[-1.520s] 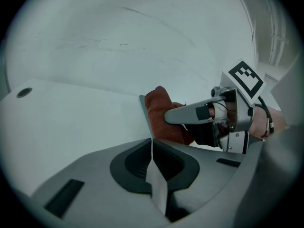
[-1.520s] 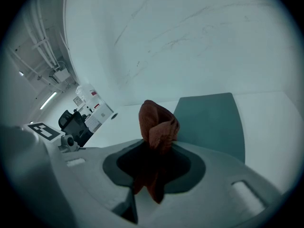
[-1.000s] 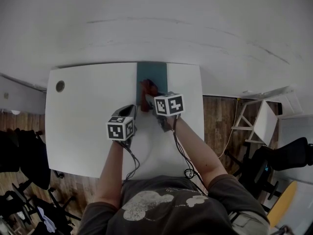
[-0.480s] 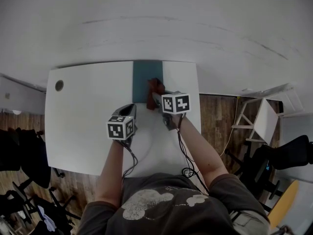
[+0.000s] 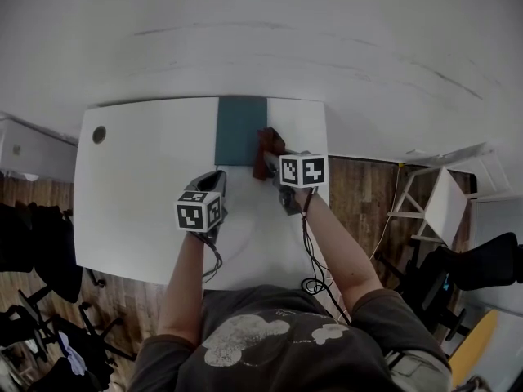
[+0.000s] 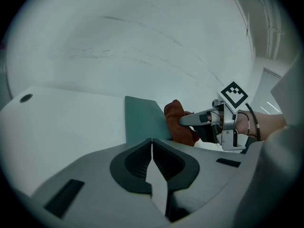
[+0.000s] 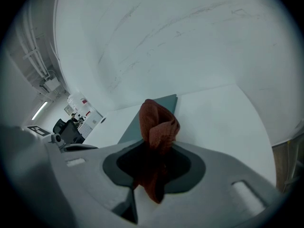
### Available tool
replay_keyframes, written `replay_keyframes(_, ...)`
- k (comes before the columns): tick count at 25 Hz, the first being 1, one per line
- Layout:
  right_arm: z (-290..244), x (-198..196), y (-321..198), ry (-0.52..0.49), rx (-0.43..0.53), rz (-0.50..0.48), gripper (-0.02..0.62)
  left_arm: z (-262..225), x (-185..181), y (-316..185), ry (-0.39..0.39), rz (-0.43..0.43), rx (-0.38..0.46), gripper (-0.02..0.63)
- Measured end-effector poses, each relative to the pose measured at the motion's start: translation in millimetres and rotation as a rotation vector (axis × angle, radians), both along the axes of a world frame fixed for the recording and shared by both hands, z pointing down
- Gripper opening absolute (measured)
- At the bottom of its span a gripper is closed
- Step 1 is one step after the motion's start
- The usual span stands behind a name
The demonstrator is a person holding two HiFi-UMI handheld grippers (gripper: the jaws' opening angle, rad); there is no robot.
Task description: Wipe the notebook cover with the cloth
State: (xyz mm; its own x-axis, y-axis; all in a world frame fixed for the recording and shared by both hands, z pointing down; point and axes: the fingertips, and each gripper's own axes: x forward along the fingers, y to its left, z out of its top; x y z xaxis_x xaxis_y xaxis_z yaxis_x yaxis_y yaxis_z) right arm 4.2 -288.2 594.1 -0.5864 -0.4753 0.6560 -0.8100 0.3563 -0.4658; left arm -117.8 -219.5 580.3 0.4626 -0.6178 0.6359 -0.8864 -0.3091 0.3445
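A teal notebook (image 5: 240, 130) lies flat at the far edge of the white table (image 5: 139, 194); it also shows as the notebook (image 6: 145, 119) and the notebook (image 7: 152, 116). My right gripper (image 5: 274, 163) is shut on a rust-red cloth (image 5: 268, 149), held just off the notebook's right edge over bare table. From the right gripper view the cloth (image 7: 156, 132) bunches up between the jaws. My left gripper (image 5: 214, 186) hovers near the notebook's near left corner, jaws shut with nothing between them. The left gripper view shows the cloth (image 6: 179, 123) beside the notebook.
A round cable hole (image 5: 99, 135) sits at the table's far left corner. A pale wall rises behind the table. Wooden floor, a white stool (image 5: 437, 198) and dark chairs (image 5: 470, 268) lie to the right; more chairs (image 5: 33, 260) stand at the left.
My right gripper has carried the cloth rightward, from over the notebook's right part to just past its right edge. The left gripper has stayed put.
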Motion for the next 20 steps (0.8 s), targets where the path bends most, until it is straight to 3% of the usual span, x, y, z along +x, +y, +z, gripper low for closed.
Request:
replay_keyframes(11, 2.4, 28.6, 8.7, 0.002, 0.000, -0.014, 0.109, -10.1, -1.3, 24.5, -0.005, -0.090, 0.032, 0.005)
replay_keyframes(20, -23.1, 6.6, 29.6, 0.022, 0.078, -0.081, 0.109, -34.4, -26.9, 52.3, 0.024, -0.173, 0.109, 0.005)
